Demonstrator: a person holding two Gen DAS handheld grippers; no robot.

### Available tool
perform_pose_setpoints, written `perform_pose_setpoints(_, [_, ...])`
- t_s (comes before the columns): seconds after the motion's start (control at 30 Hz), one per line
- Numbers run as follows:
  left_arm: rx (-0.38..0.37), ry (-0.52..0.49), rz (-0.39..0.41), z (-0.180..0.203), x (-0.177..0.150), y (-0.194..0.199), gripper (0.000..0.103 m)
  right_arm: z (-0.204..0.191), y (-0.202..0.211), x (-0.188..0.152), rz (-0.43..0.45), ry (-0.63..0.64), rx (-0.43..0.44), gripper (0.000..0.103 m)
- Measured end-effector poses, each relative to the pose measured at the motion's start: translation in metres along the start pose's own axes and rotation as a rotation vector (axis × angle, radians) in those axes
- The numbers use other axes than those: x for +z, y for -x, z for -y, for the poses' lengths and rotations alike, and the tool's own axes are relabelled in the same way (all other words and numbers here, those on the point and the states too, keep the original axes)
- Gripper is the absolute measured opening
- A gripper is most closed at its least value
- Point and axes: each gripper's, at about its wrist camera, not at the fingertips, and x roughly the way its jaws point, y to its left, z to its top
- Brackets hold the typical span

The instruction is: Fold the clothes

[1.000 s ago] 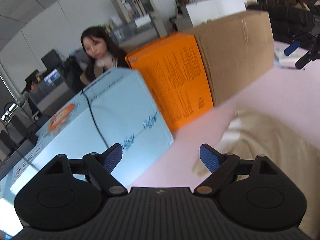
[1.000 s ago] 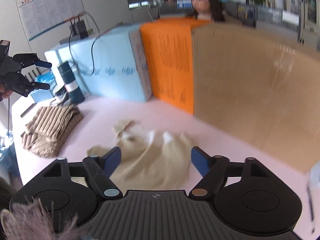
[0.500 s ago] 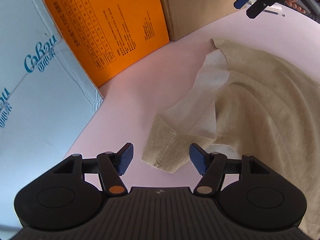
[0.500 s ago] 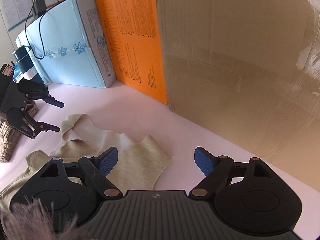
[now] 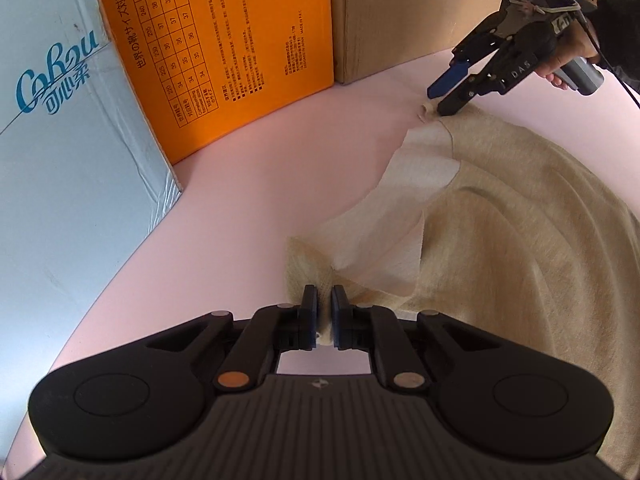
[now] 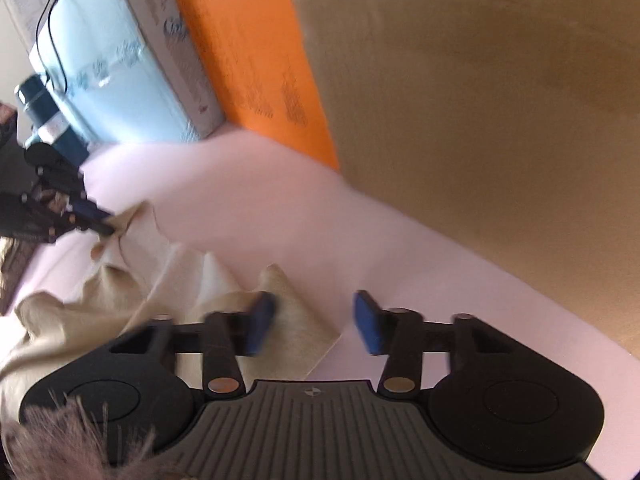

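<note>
A beige garment [image 5: 520, 248] with a paler inner lining lies crumpled on the pink table [image 5: 248, 184]. My left gripper [image 5: 324, 312] is shut on one corner of the garment, low on the table. My right gripper [image 6: 314, 322] is open over the garment's other corner [image 6: 296, 320], its fingers still apart; the view is blurred. In the left wrist view the right gripper [image 5: 448, 94] shows at the far corner of the garment. In the right wrist view the left gripper [image 6: 100, 222] pinches the cloth at the left.
A light blue box [image 5: 68, 168], an orange box [image 5: 224, 52] and a brown cardboard box [image 5: 400, 12] stand in a row along the table's far side. A dark teal flask [image 6: 48, 120] stands at the blue box's end.
My left gripper has closed on the garment corner that lay between its open fingers. My right gripper has dropped lower onto the other corner and narrowed its opening.
</note>
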Motion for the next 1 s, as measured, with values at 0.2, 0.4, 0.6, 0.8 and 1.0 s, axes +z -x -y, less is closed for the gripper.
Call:
perform_pose_setpoints(0.2, [0.047, 0.076, 0.120, -0.007, 0.026, 0.013, 0.005, -0.046, 0.031, -0.003, 0.072, 0.218, -0.114, 0.004])
perform_pose_setpoints(0.4, [0.180, 0.094, 0.165, -0.013, 0.054, 0.002, 0.009, -0.083, 0.057, -0.025, 0.135, 0.417, -0.295, 0.042])
perform_pose_setpoints(0.6, [0.242, 0.216, 0.079, -0.029, 0.030, -0.014, 0.032, -0.068, 0.062, -0.044, 0.108, 0.253, -0.267, 0.051])
perform_pose_setpoints(0.8, [0.252, 0.248, 0.075, -0.033, 0.015, -0.009, 0.049, -0.013, 0.058, -0.044, 0.168, -0.177, -0.060, 0.062])
perform_pose_setpoints(1.0, [0.243, 0.245, 0.098, -0.021, 0.020, -0.014, 0.063, 0.008, 0.032, -0.042, 0.170, -0.321, 0.018, 0.074])
